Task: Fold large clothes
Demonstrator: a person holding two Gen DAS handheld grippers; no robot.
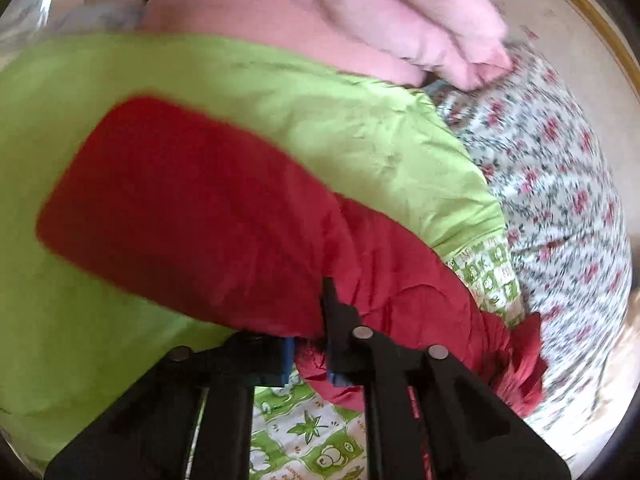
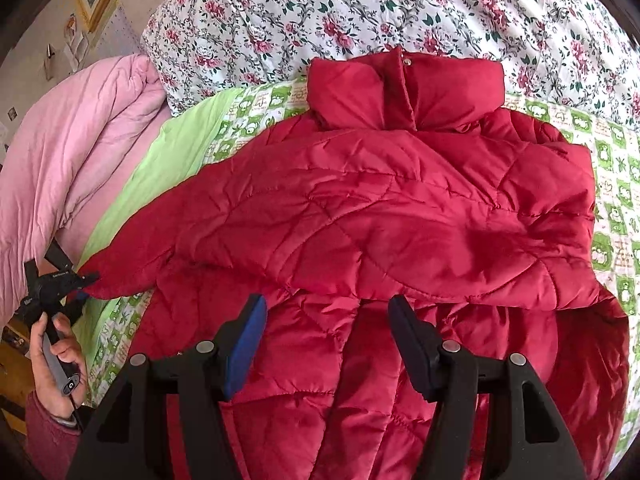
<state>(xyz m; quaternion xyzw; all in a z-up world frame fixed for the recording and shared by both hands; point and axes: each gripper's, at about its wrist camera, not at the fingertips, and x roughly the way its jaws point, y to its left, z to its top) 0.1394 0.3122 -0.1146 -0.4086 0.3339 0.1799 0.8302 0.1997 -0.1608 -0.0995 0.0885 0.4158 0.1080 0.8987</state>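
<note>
Two grippers in view, one red quilted jacket on the bed. Jacket lies spread on a green-and-white frog-print sheet, collar toward the far edge of the bed, where a rose-print duvet is bunched. One sleeve runs out toward the left edge of the bed, over a plain lime-green sheet. Folded pink quilt sits beyond that, at the left side.

Left gripper: jaws pressed together on red fabric, which bulges out between and around the pads. The left wrist view is motion-blurred; a flat red panel of the jacket hangs in front of the lens over the lime-green sheet. In the right wrist view, the same left gripper sits at the sleeve's cuff end near the left edge of the bed, held by a person's hand in a dark pink sleeve.

Right gripper: jaws stand apart, nothing clamped between them. It hovers over the lower body of the jacket near the near edge of the bed; blue-faced pad on one finger, dark pad on the other. Whether the fingertips touch the fabric below cannot be told.
</note>
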